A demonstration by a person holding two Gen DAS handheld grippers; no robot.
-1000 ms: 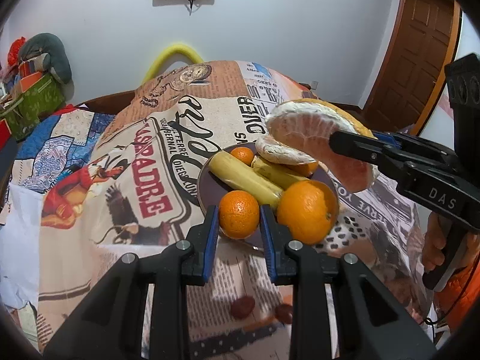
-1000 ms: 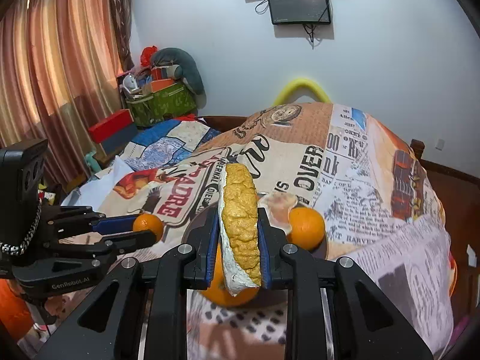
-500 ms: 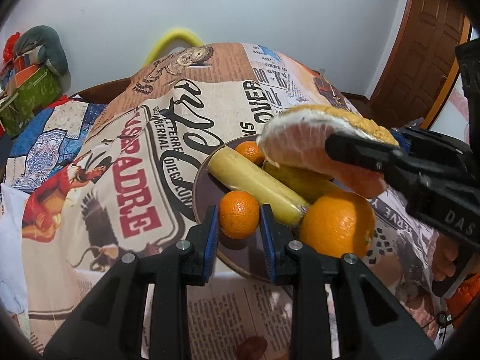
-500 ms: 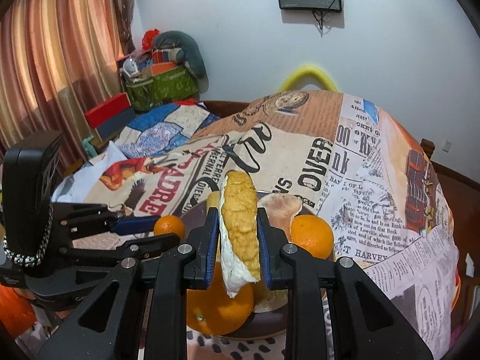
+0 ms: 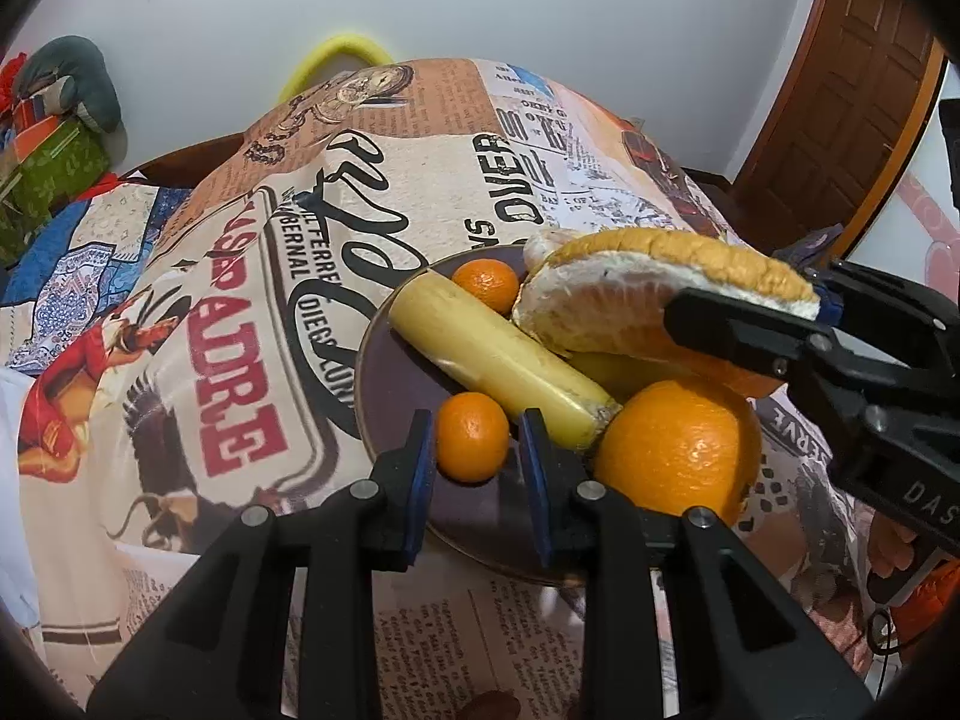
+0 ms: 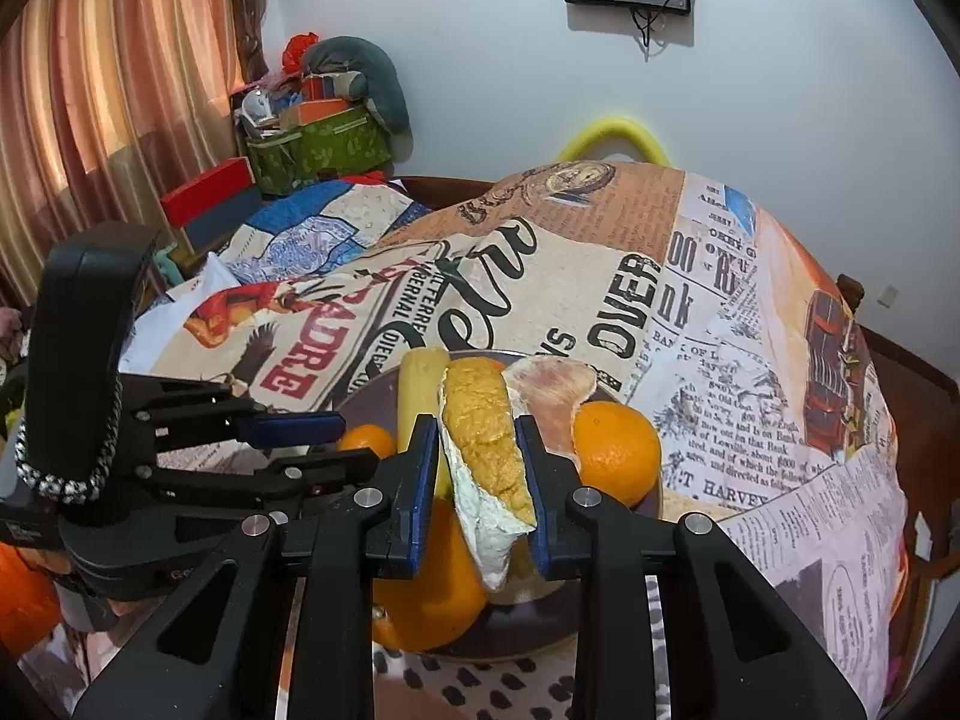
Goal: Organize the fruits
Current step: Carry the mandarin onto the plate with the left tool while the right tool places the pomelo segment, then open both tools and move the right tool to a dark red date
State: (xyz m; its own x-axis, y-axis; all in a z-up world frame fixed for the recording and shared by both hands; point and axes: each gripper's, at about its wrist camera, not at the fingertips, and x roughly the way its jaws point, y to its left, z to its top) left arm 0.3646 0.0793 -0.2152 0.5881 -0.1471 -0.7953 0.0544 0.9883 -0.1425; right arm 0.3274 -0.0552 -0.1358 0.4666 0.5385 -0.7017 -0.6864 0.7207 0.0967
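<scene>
A dark round plate (image 5: pixel 384 384) on the printed cloth holds two bananas (image 5: pixel 492 354), a big orange (image 5: pixel 678 450) and a small mandarin (image 5: pixel 486 283) at its far side. My left gripper (image 5: pixel 475 427) is shut on another small mandarin (image 5: pixel 472 446), low over the plate's near side. My right gripper (image 6: pixel 475 438) holds a pomelo wedge (image 6: pixel 486 450) with yellow rind and white pith just above the bananas. Its jaws are opening with the wedge between them. In the right wrist view a peeled pomelo segment (image 6: pixel 549 396) and an orange (image 6: pixel 615 444) lie on the plate behind the wedge.
The newspaper-print cloth (image 5: pixel 372 192) covers a domed surface that drops away on all sides. Boxes and a green bag (image 6: pixel 312 150) are piled by the curtain at the far left. A wooden door (image 5: pixel 852 102) stands at the right. A person's hand (image 5: pixel 894 552) grips the right tool.
Both grippers have come down and closer to the plate, which now looks larger. The small mandarin sank to the plate's near side. The wedge dropped toward the bananas.
</scene>
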